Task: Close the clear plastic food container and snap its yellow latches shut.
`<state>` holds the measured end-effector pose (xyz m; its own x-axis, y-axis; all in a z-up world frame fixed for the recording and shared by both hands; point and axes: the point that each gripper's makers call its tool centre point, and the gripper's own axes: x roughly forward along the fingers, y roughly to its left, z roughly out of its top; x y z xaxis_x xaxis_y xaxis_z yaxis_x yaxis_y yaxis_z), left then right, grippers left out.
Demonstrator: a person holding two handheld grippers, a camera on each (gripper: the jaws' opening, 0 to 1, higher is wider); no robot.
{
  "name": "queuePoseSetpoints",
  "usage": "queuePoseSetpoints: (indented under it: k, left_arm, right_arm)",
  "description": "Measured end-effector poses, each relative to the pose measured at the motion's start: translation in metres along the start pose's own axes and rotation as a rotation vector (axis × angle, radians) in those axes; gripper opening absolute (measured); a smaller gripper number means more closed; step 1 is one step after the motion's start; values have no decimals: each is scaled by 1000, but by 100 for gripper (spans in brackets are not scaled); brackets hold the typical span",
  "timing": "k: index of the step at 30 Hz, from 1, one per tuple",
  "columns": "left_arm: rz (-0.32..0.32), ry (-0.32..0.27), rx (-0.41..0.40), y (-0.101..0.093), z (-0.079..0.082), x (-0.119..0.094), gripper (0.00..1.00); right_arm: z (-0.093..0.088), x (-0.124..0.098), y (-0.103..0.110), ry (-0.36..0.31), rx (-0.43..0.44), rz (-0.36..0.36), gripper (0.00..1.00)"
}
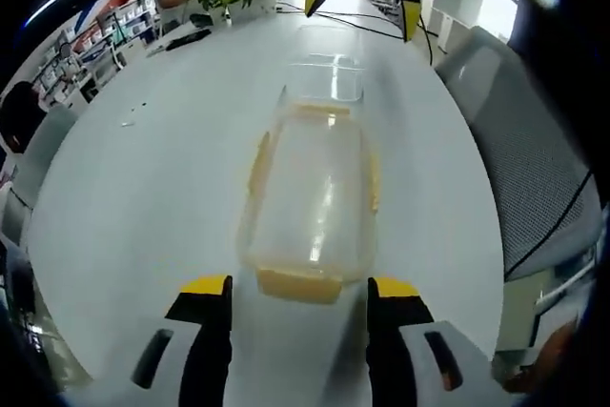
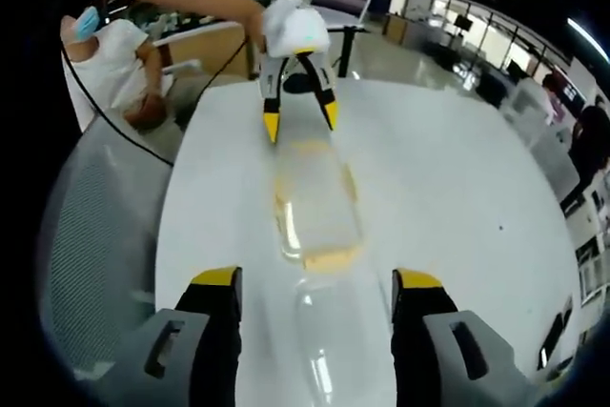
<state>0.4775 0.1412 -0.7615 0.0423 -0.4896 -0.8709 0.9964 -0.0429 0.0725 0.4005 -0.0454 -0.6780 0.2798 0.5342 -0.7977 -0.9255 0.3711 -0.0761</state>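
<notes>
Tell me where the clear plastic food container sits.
The clear plastic food container lies on the white table, between the left gripper and right gripper.

left tool [image 1: 298,295]: jaws apart, holding nothing | right tool [image 2: 315,285]: jaws apart, holding nothing

Light: bright on my white table [image 1: 172,169], from ceiling strips above it and daylight at its far end.
Glare: soft sheen along the clear container [image 1: 310,193].
Shadows: faint.
Blur: both views soft; container edges hazy.
Distortion: fisheye bends the table's edges.
</notes>
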Motion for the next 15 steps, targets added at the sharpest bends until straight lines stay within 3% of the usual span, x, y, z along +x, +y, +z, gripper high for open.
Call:
queuePoseSetpoints:
  k: [15]
  left_arm:
    - [-61,45,65,-3,-9,11,43]
  right_arm:
    - [1,9,-7,-3,16,9,58]
